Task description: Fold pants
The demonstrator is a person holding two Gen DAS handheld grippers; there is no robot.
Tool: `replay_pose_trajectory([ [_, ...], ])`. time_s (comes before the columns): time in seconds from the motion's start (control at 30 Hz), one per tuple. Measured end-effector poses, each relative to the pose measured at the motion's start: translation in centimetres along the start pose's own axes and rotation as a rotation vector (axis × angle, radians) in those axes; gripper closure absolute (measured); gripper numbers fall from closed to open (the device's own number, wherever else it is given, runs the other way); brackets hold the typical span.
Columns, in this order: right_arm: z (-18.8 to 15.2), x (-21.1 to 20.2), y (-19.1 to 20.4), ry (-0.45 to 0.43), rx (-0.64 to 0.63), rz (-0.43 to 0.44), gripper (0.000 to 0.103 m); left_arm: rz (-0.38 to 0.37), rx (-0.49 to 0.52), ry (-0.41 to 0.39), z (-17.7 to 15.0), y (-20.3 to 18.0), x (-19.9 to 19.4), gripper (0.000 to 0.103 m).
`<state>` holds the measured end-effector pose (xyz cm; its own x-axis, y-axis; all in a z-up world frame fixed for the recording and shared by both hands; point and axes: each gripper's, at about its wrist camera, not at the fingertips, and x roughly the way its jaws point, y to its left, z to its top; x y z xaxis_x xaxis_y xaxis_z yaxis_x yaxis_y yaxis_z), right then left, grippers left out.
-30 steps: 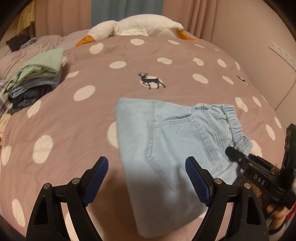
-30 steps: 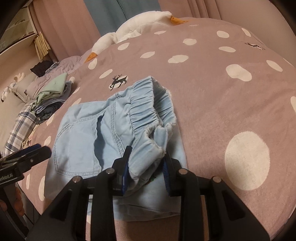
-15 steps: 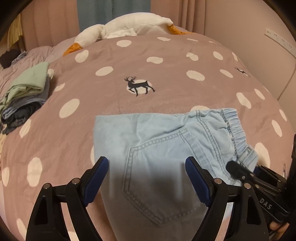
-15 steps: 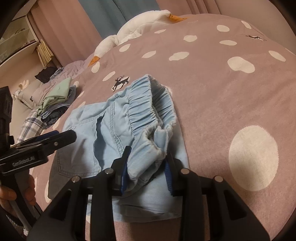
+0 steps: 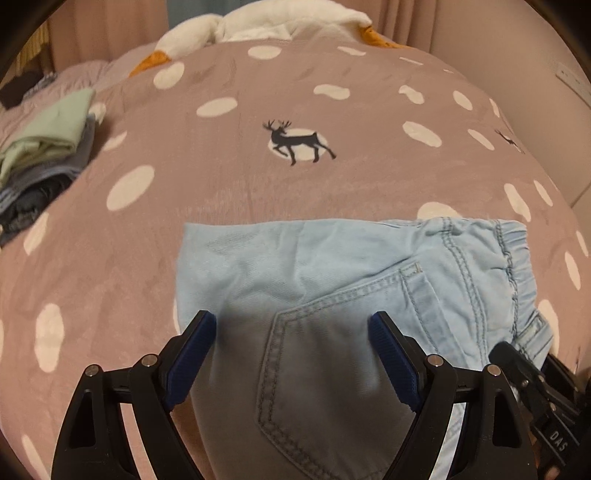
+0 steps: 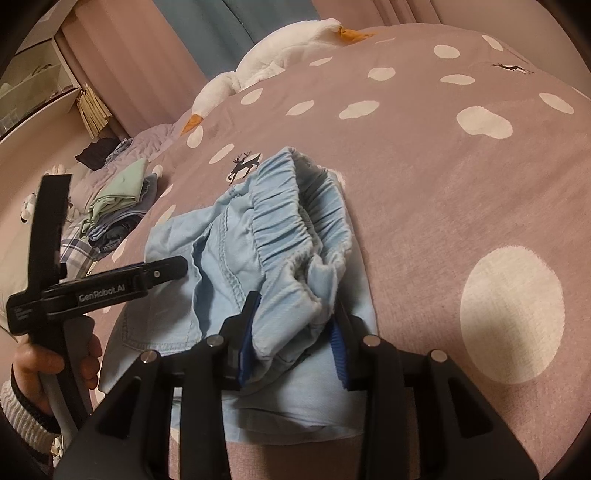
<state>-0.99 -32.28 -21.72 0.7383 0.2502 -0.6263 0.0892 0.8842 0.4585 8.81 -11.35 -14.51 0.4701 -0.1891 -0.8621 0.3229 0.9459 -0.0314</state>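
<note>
A: So, we have the pants (image 5: 332, 280) lying folded on the spotted bedspread (image 5: 221, 184), low in the left wrist view, waistband (image 6: 295, 225) out toward three o'clock.

B: And our right gripper (image 6: 291, 332) has the gathered waistband between its pads; its jaws have just been opening, standing narrow now, and the left pad seems still to touch the cloth while the right one looks to be coming clear.

A: Our left gripper (image 5: 291, 350) hangs wide over the back pocket (image 5: 332, 350), gripping nothing.

B: The cloth looks to us like light, soft denim, limp rather than stiff, so it will sag and unfold if we lift it by one point. The elastic band is the thickest, surest hold; the folded edge at nine o'clock is the other we would choose.

A: Room is generous, we think. The bedspread lies bare from ten to two o'clock beyond the pants. The stack of folded clothes (image 5: 44, 147) sits well apart at ten o'clock, the plush goose (image 5: 258, 26) far off at twelve.

B: The one crowding is between our own tools, near each other at four o'clock.
</note>
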Motion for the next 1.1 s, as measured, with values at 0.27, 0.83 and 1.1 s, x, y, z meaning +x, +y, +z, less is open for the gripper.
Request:
replay_pose_trajectory([
  [0.27,0.05,0.06,-0.04,-0.002,-0.005,0.004,0.067,-0.018,-0.019,0.021,0.24,0.49,0.7,0.013],
  [0.83,0.04,0.07,-0.04,-0.005,-0.003,0.005,0.067,-0.013,-0.01,0.02,0.32,0.48,0.72,0.012],
  [1.1,0.01,0.06,-0.05,-0.006,-0.004,0.005,0.067,-0.009,-0.011,0.015,0.2,0.49,0.74,0.011],
])
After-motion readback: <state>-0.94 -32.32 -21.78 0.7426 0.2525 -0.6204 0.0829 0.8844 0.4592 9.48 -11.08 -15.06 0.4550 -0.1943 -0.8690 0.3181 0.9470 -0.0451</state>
